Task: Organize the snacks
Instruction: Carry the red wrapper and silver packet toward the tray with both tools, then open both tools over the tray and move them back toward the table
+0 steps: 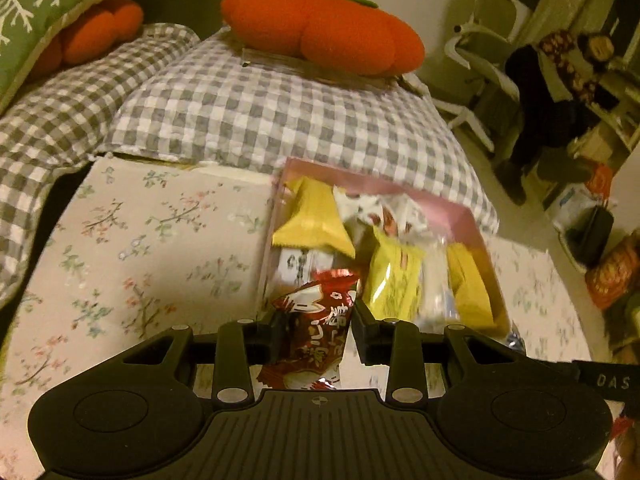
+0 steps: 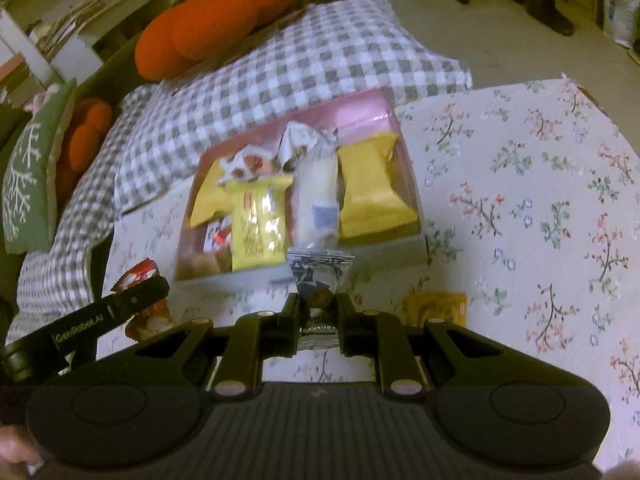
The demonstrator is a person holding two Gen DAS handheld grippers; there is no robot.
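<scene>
Left wrist view shows the left gripper (image 1: 320, 320) clamped on a red snack packet (image 1: 310, 334) beside the pink snack box (image 1: 472, 220). Right gripper (image 2: 318, 306) pinches a silver-wrapped chocolate (image 2: 318, 276) just before that box.

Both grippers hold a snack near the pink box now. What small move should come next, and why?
Probably carry the left gripper forward over the pink box and release there. It is shut on the red snack packet just short of the box's near edge. The right gripper likewise holds a clear-wrapped chocolate.
</scene>
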